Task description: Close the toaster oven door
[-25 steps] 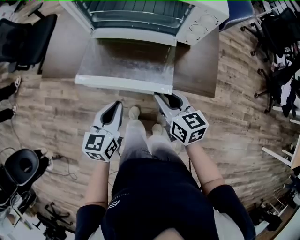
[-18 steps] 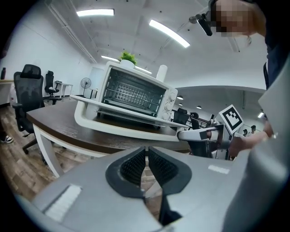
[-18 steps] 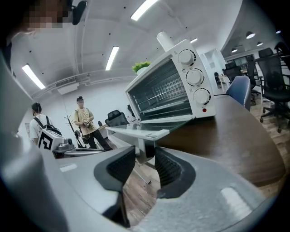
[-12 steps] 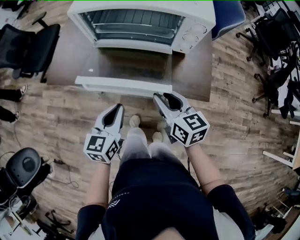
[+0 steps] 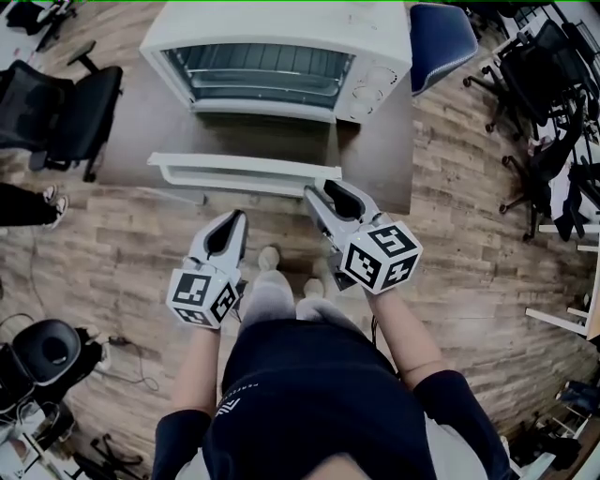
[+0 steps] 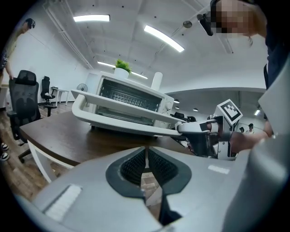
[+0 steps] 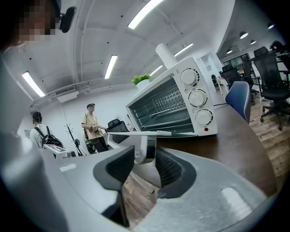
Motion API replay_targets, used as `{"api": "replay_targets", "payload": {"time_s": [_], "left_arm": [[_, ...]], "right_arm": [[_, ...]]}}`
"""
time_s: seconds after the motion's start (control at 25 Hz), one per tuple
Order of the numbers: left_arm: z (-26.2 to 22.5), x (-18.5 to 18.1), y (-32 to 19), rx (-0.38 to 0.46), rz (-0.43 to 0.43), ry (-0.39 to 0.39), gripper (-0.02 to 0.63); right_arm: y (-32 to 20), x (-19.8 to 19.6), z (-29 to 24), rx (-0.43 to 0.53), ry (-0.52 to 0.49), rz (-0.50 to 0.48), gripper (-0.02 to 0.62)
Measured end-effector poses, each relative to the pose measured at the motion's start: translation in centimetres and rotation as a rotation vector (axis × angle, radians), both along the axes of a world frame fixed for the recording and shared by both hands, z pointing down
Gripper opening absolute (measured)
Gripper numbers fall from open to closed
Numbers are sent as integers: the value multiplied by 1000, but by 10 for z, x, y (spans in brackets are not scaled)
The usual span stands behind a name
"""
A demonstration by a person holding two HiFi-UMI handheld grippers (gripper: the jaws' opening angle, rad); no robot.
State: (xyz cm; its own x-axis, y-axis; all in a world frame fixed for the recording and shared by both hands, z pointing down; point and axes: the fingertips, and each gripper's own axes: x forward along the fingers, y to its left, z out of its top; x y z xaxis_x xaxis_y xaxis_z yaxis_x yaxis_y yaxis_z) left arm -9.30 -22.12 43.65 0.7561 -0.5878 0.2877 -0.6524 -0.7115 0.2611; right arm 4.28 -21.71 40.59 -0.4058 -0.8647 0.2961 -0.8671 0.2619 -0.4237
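Toaster oven [image 5: 281, 52] at the desk's [image 5: 127, 122] far edge, door [image 5: 234, 171] partly raised. My right gripper [image 5: 326, 192], fingers just opening wide, straddles the door handle's [image 7: 146, 144] right end. My left gripper [image 5: 236, 217], fingers together and empty, hangs off the near edge.

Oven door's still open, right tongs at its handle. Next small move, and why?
Probably lift the door handle toward the toaster oven with the right tongs: it stands well out from the oven front, its right end sits between their jaws, which have just been opening, so push rather than pull.
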Motion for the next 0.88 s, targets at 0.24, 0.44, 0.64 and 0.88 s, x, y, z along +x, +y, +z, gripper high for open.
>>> {"api": "replay_targets", "payload": {"time_s": [0.24,0.44,0.64,0.88], "left_arm": [[-17,8,-13,36,2,12,38],[-29,13,-24,60,1,22,38],[-38,15,-37,75,1,33,37],[-48,3,-60,89,8,50,37]], "right_arm": [[-13,7,-22,30,-18,11,152],[-25,14,-38,55,-55,25,153],[-37,22,-54,80,-80,46,153],[-56,19,-68,98,-126,83,153]]}}
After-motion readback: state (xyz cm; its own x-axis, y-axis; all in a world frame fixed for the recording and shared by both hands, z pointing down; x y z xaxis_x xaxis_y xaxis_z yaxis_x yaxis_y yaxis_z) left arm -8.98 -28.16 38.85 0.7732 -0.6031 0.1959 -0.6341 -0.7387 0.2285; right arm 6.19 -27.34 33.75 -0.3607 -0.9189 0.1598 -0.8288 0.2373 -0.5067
